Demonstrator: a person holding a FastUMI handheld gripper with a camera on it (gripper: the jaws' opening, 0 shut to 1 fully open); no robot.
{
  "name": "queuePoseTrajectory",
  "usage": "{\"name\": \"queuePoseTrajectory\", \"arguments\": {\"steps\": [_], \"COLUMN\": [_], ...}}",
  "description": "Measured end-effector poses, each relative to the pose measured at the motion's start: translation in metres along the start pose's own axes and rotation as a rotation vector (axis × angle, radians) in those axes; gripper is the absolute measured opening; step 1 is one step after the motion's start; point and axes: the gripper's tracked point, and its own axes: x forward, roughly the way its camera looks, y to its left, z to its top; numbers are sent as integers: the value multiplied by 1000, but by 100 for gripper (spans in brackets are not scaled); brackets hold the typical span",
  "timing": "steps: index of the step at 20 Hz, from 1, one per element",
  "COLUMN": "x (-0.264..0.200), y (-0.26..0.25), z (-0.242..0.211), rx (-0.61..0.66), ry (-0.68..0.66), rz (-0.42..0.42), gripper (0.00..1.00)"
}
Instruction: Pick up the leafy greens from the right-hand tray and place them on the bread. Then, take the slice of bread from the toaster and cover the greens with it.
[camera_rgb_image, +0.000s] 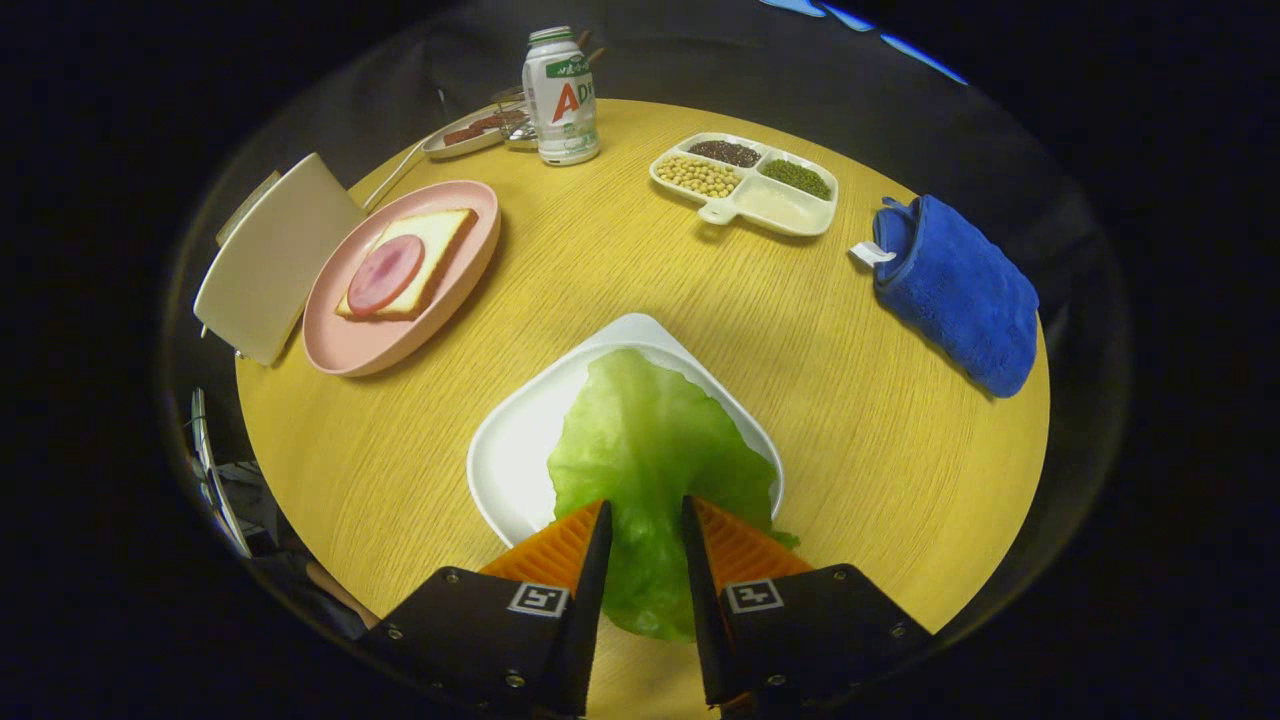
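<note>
Jaws straddling lettuce leaf, white tray

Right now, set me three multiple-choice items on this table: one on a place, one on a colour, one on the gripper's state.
1. Where does the lettuce leaf lie?
A. On the white tray, its near end over the rim
B. On the pink plate
C. On the blue cloth

2. What colour is the plate under the bread with the ham slice?
A. White
B. Pink
C. Blue

3. How does the gripper stand?
A. Shut on the bottle
B. Open, away from everything
C. Fingers on either side of the leaf

Answers: 1 A, the leaf covers the tray and hangs onto the table. 2 B, the rim is pink. 3 C, the leaf runs between the fingers; whether they press on it is unclear.
</note>
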Motion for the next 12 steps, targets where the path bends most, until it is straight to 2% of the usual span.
{"name": "queuePoseTrajectory", "arguments": {"steps": [1, 3, 9, 12], "x": [4, -1, -42, -59], "y": [-4, -5, 16, 37], "z": [0, 7, 29, 42], "rx": [-4, -25, 6, -25], "ry": [7, -36, -156, -203], "rz": [-31, -60, -19, -1], "gripper": [1, 1, 1, 1]}}
